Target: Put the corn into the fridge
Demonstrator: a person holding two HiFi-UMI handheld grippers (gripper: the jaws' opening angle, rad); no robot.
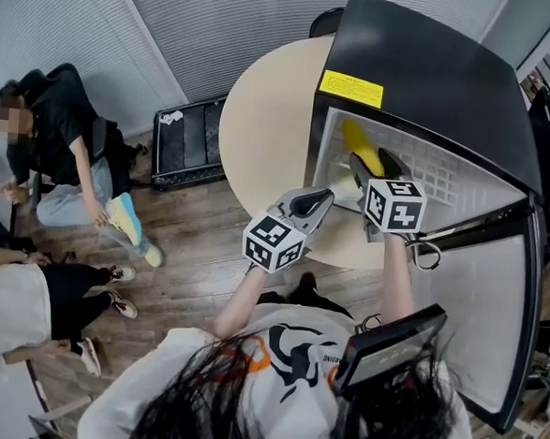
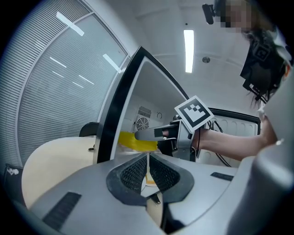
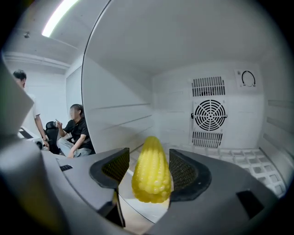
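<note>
The yellow corn (image 3: 152, 173) sits between the pads of my right gripper (image 3: 149, 169), which is shut on it, tip pointing into the white inside of the fridge (image 3: 138, 114). In the head view the corn (image 1: 361, 143) and right gripper (image 1: 363, 166) are just past the open front of the black mini fridge (image 1: 426, 74). My left gripper (image 1: 321, 202) hovers in front of the fridge opening, left of the right one, shut and holding nothing. The left gripper view shows its pads (image 2: 138, 170) pressed together, with the corn (image 2: 132, 141) beyond.
The fridge stands on a round beige table (image 1: 258, 133); its door (image 1: 498, 314) hangs open to the right. A fan grille (image 3: 210, 114) is on the fridge's back wall. People (image 1: 60, 143) sit on the wooden floor at left, near a black case (image 1: 188, 140).
</note>
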